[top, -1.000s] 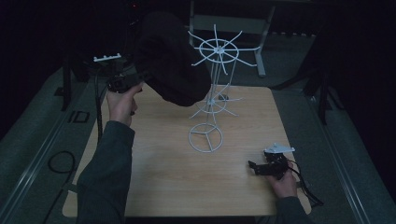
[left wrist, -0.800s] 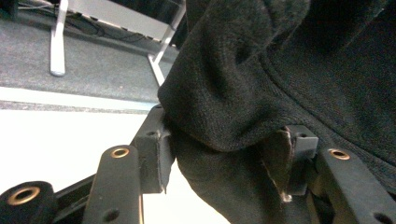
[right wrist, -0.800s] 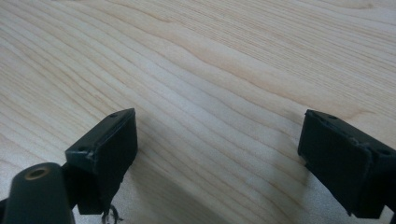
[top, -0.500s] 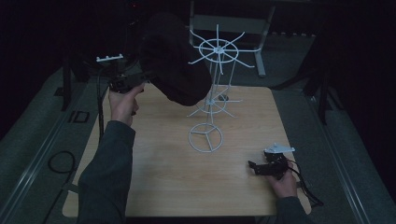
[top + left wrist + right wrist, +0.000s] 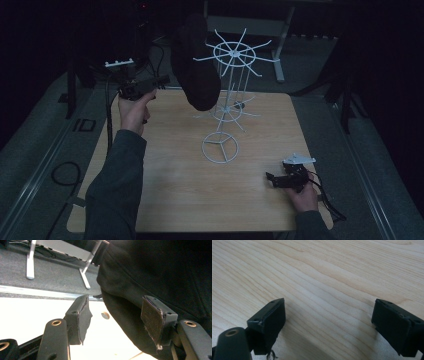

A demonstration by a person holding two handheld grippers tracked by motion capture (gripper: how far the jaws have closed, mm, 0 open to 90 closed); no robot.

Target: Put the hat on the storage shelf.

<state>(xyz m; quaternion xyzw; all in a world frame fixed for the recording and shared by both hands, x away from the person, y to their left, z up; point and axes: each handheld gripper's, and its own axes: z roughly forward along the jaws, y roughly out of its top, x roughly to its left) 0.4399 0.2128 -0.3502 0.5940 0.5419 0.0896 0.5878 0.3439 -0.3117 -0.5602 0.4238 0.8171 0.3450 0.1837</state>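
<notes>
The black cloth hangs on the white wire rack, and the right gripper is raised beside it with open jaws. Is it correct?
Not quite. It is the left gripper that is raised beside the black cloth on the white wire rack; the high view shows this. The right gripper rests low on the table.

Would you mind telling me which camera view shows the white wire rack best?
The high view: the white wire rack shows whole there, from its ring base on the table up to its spoked top, with the black cloth hanging from a spoke. The left gripper view gives the cloth close up; the right gripper view gives bare tabletop.
</notes>
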